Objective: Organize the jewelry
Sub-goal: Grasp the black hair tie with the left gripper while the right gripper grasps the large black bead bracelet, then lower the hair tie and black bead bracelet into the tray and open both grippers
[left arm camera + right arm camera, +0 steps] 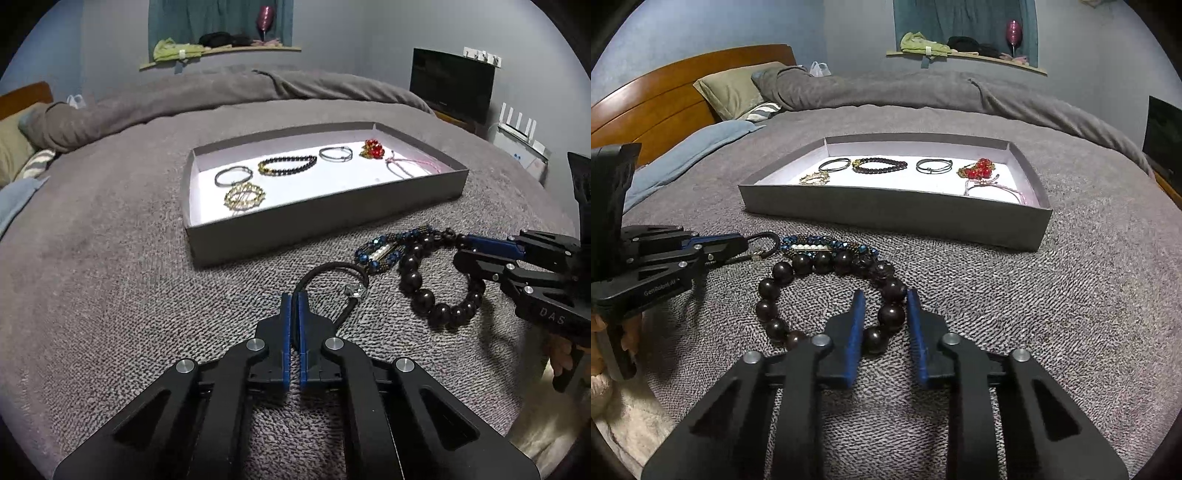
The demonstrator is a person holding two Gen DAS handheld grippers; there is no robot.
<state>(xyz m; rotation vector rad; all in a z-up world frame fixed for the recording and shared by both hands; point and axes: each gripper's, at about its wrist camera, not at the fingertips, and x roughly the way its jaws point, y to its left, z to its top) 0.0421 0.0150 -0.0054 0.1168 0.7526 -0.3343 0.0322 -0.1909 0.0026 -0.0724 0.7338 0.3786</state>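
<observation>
On the grey bedspread my left gripper (pixel 294 295) is shut on a thin black cord bracelet (pixel 325 269) with a small silver charm (pixel 354 291). To its right lies a bracelet of large dark beads (pixel 768 288), and my right gripper (pixel 885 295) is shut on its near side, with beads pinched between the blue pads. A blue beaded bracelet (pixel 376 253) lies between both and the grey tray (pixel 325 221). The tray holds several bracelets, among them a black bead one (pixel 288 165) and a red one (pixel 373 148). The left wrist view shows the right gripper (pixel 462 248) at the right.
A rolled grey duvet (pixel 886 92) lies behind the tray. A pillow (pixel 735 88) and a wooden headboard (pixel 657 103) are at the far left. A dark screen (pixel 452 83) and a white router (pixel 517 129) stand to the right of the bed. A hand (pixel 613 332) holds the left gripper.
</observation>
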